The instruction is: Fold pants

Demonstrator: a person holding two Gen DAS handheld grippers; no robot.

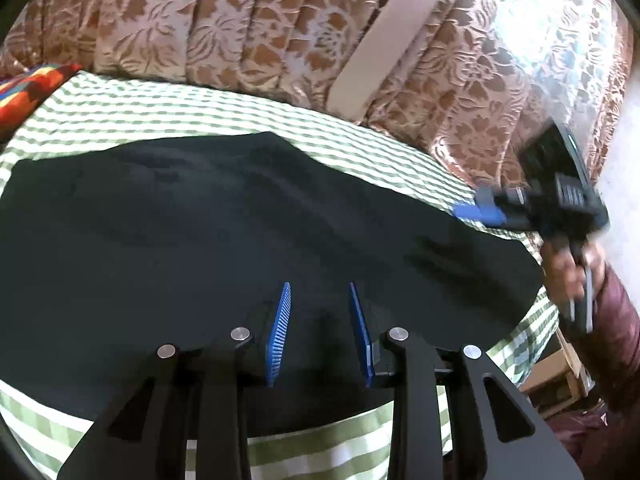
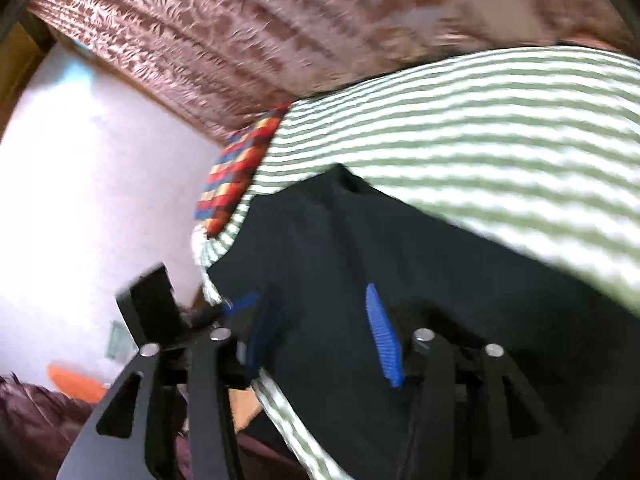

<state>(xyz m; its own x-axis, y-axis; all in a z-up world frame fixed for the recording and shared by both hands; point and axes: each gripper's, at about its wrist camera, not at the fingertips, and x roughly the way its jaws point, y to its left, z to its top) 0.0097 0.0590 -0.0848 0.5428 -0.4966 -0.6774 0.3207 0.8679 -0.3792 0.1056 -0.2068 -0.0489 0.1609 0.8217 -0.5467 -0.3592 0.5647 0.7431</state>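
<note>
A brown flowered curtain (image 1: 248, 28) hangs across the room beyond both grippers. In front of it, under them, lies a green-and-white checked sheet (image 1: 168, 108), and spread over most of that sheet are the black pants (image 1: 224, 216), lying flat with soft wrinkles. A bright multicoloured cloth (image 1: 28, 88) sits at the sheet's far left corner, well away from the left gripper.

The left gripper (image 1: 320, 332) hangs just over the near part of the pants, its blue fingers (image 1: 279, 336) apart with nothing but the dark cloth visible below the gap. The right gripper (image 1: 476, 213) is off to its right, at the pants' far right edge, blurred; from its own camera its fingers (image 2: 383, 336) stand apart over the pants. A hand (image 1: 568, 268) in a dark red sleeve (image 1: 616, 320) grips its handle.
</note>
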